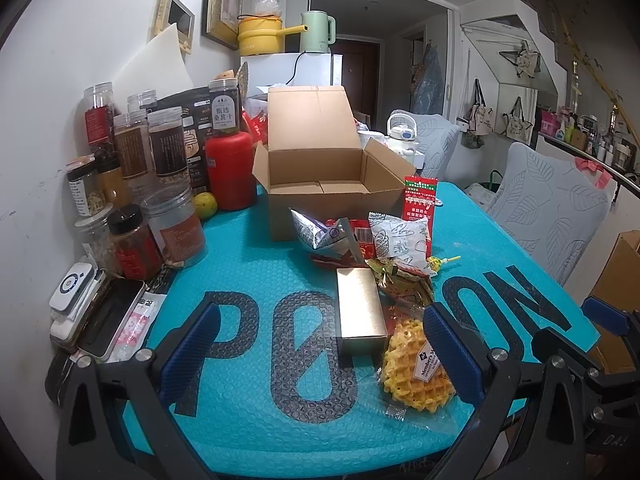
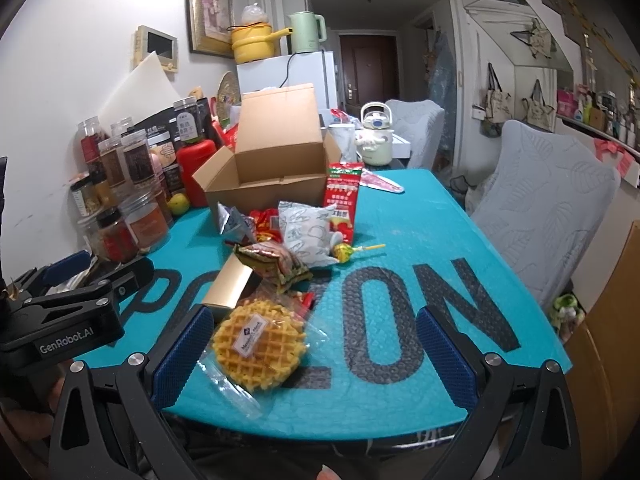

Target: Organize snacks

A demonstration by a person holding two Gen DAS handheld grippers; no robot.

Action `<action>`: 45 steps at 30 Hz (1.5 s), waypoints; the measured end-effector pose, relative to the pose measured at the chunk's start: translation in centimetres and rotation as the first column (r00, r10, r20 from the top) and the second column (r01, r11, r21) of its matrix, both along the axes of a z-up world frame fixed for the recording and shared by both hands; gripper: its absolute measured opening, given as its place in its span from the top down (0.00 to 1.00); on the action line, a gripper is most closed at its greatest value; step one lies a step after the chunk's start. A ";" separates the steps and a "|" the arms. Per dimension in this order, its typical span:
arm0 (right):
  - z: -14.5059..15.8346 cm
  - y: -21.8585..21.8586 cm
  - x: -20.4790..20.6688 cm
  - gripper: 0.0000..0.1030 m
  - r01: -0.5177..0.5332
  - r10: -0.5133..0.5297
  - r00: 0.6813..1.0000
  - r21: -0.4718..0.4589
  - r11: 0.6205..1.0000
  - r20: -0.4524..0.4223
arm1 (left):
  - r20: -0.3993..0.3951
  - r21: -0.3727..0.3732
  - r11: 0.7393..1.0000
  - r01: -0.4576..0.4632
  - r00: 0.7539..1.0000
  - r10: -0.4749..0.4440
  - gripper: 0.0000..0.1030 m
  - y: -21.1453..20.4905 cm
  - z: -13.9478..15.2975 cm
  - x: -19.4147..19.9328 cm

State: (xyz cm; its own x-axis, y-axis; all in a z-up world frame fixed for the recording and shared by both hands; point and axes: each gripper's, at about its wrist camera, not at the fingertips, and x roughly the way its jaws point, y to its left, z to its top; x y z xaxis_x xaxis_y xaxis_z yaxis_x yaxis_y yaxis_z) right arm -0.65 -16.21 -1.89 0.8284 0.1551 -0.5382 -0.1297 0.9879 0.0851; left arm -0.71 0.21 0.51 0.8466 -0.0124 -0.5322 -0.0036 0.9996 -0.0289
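Observation:
An open cardboard box point(image 1: 328, 176) point(image 2: 268, 168) stands empty at the back of the teal mat. In front of it lies a pile of snacks: a gold box point(image 1: 360, 312) point(image 2: 232, 284), a wrapped waffle point(image 1: 416, 364) point(image 2: 260, 344), a white bread packet point(image 1: 400, 240) point(image 2: 308, 232), a silver packet point(image 1: 320, 232), a red packet point(image 1: 420, 196) point(image 2: 342, 196) and a lollipop point(image 2: 344, 252). My left gripper point(image 1: 324, 352) is open near the mat's front edge, its fingers either side of the gold box and waffle. My right gripper point(image 2: 316, 356) is open, the waffle by its left finger.
Several jars point(image 1: 152, 168) and a red canister point(image 1: 230, 168) crowd the left wall. Phones and small items point(image 1: 96, 316) lie at the front left. Grey covered chairs point(image 2: 536, 216) stand to the right. A white jug point(image 2: 376, 136) sits behind the box.

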 end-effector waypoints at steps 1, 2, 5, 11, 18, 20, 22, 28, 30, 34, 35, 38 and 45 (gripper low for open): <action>0.0 0.0 0.0 0.00 0.000 0.000 1.000 0.000 1.000 0.001 | 0.001 0.001 1.000 -0.001 1.000 0.001 0.00 0.0 0.0 0.0; -0.1 0.0 0.0 0.00 0.000 0.000 1.000 0.000 1.000 0.001 | 0.002 0.002 1.000 -0.001 1.000 0.001 0.00 0.0 0.0 0.0; 0.0 0.0 0.0 0.00 0.001 -0.001 1.000 0.000 1.000 0.002 | 0.002 0.002 1.000 -0.001 1.000 0.001 0.00 -0.1 0.0 0.0; 0.0 0.1 0.0 0.00 0.000 0.000 1.000 -0.002 1.000 0.004 | 0.003 0.004 1.000 0.001 1.000 -0.001 0.00 0.0 0.1 0.0; 0.1 0.2 -0.1 0.00 -0.003 0.003 1.000 -0.005 1.000 0.006 | 0.007 0.006 1.000 0.001 1.000 -0.001 0.00 0.0 0.3 0.0; 0.1 0.2 -0.1 0.00 -0.003 0.003 1.000 -0.006 1.000 0.007 | 0.010 0.011 1.000 -0.005 1.000 0.005 0.00 -0.1 0.4 -0.1; 0.1 0.2 -0.1 0.00 -0.004 0.004 1.000 -0.005 1.000 0.006 | 0.011 0.013 1.000 -0.007 1.000 0.007 0.00 -0.1 0.4 -0.1; 0.1 0.3 -0.1 0.00 -0.003 0.003 1.000 -0.006 1.000 0.007 | 0.008 0.006 1.000 0.001 1.000 -0.001 0.00 0.0 0.3 -0.2; 0.1 0.2 -0.1 0.00 -0.004 0.004 1.000 -0.006 1.000 0.007 | 0.007 0.005 1.000 0.002 1.000 -0.002 0.00 0.0 0.3 -0.2; 0.0 0.2 -0.1 0.00 -0.005 0.005 1.000 -0.006 1.000 0.007 | 0.005 0.004 1.000 0.002 1.000 -0.002 0.00 0.0 0.2 -0.2; 0.0 0.2 -0.1 0.00 -0.004 0.004 1.000 -0.006 1.000 0.008 | 0.005 0.002 1.000 0.003 1.000 -0.003 0.00 0.1 0.2 -0.2; 0.0 0.2 -0.1 0.00 -0.004 0.004 1.000 -0.005 1.000 0.008 | 0.005 0.002 1.000 0.002 1.000 -0.003 0.00 0.1 0.2 -0.2; -0.2 0.4 -0.1 0.00 -0.010 0.010 1.000 -0.006 1.000 0.003 | 0.006 0.003 1.000 0.002 1.000 -0.002 0.00 0.1 0.2 -0.2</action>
State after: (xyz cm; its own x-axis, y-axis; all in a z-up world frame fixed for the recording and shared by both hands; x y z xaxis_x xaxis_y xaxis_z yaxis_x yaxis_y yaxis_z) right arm -0.75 -15.85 -2.12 0.8285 0.1603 -0.5365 -0.1401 0.9870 0.0785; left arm -0.88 0.34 0.72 0.8498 -0.0125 -0.5270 -0.0013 0.9997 -0.0258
